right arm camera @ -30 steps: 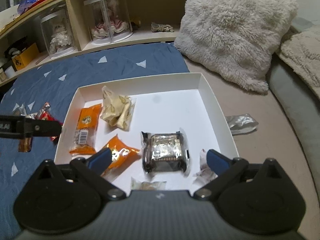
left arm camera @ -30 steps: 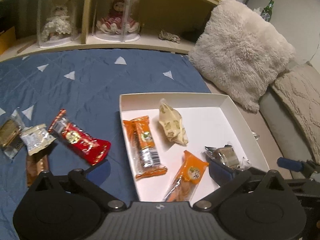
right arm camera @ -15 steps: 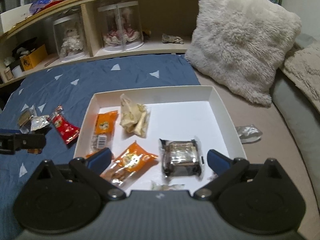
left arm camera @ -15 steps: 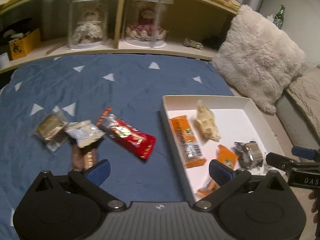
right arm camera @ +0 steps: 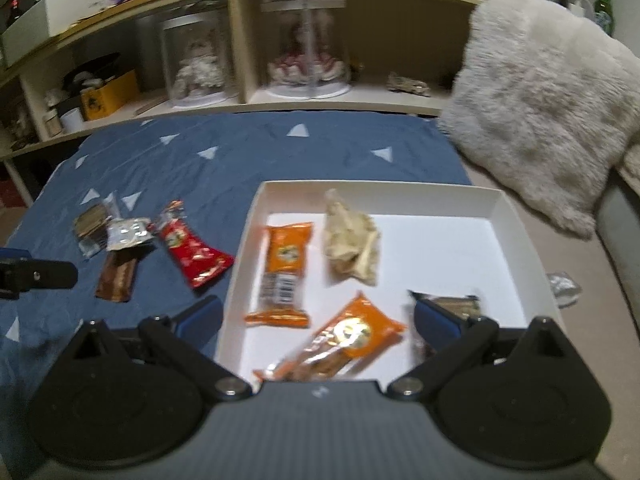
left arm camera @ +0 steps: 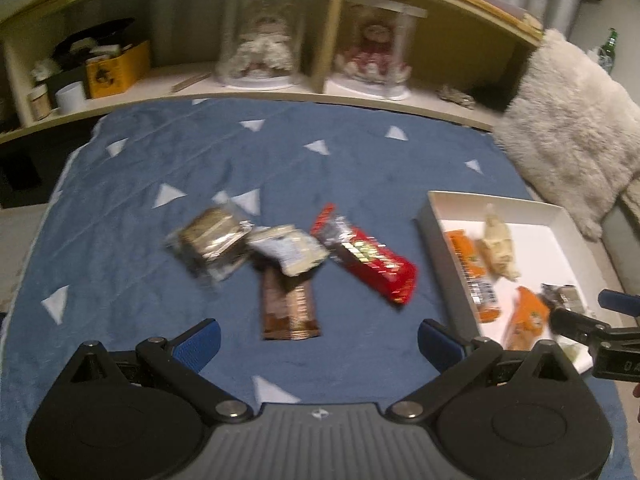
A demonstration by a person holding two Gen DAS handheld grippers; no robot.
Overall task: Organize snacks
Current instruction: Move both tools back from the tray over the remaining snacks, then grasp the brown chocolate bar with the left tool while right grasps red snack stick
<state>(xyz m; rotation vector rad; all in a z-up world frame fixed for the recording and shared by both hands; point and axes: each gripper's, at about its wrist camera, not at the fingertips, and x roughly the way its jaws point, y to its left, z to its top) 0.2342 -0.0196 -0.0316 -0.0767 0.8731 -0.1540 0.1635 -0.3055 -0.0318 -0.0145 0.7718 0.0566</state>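
A white tray (right arm camera: 516,220) holds two orange packets (right arm camera: 284,272), a cream packet (right arm camera: 350,246) and a silvery packet (right arm camera: 452,304). On the blue quilt lie a red packet (left arm camera: 370,258), a brown bar (left arm camera: 288,304), a white packet (left arm camera: 290,250) and a silver-brown packet (left arm camera: 214,240). My left gripper (left arm camera: 318,342) is open and empty, just short of the brown bar. My right gripper (right arm camera: 316,318) is open and empty over the tray's near edge. The tray also shows in the left wrist view (left arm camera: 436,216).
A fluffy pillow (right arm camera: 548,92) leans behind the tray. A shelf (right arm camera: 280,98) with two domed dolls runs along the back. A crumpled silver wrapper (right arm camera: 564,284) lies right of the tray. A green bottle (right arm camera: 604,0) stands far right.
My left gripper has swung left from the tray to the loose packets on the quilt. My right gripper has drawn back and left from the silvery packet, which stays in the tray.
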